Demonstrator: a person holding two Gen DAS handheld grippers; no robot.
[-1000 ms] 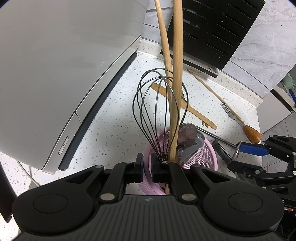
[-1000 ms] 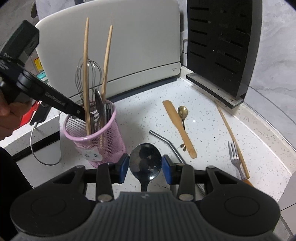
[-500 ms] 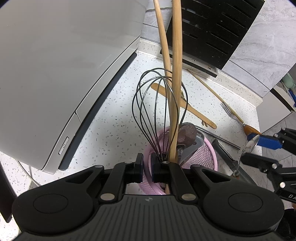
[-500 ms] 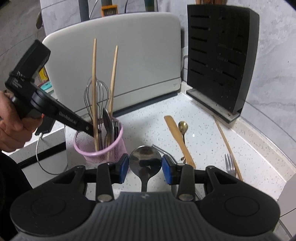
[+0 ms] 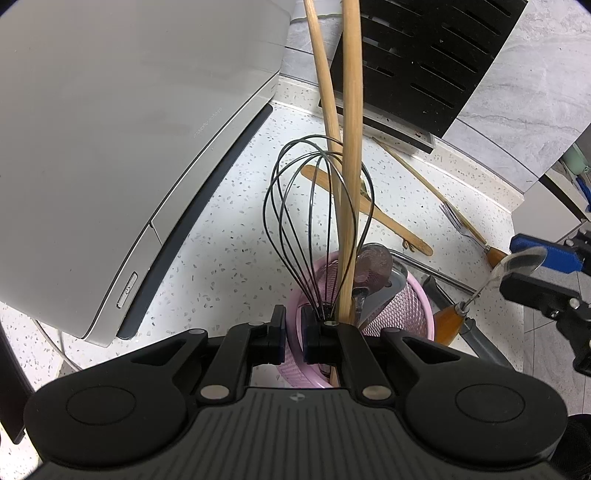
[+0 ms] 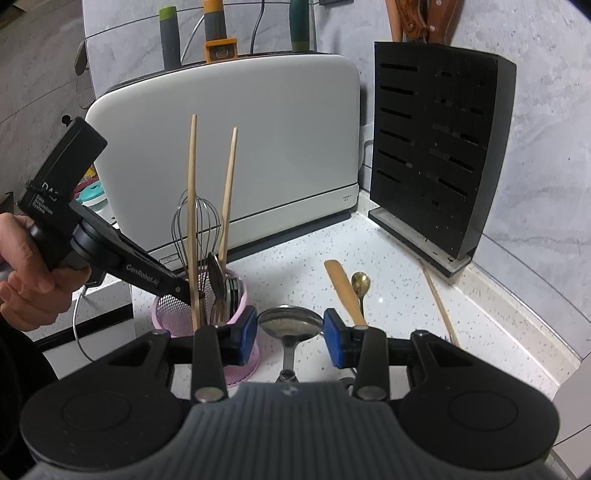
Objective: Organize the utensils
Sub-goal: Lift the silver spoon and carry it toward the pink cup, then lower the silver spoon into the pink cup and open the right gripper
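my right claw (image 6: 290,336), clamped on the spoon (image 6: 290,325), has lifted it off the worktop (image 6: 406,295); pink cup (image 6: 207,314) at 10 o'clock, rim pinched by my left claw (image 5: 293,334). drop-in next, probably.

A home kitchen: speckled countertop (image 6: 388,266), toaster (image 6: 258,147), knife block (image 6: 436,147), wall-hung utensils (image 6: 221,33).

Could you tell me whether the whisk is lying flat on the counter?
No, the whisk stands upright in the pink holder, beside two wooden sticks.
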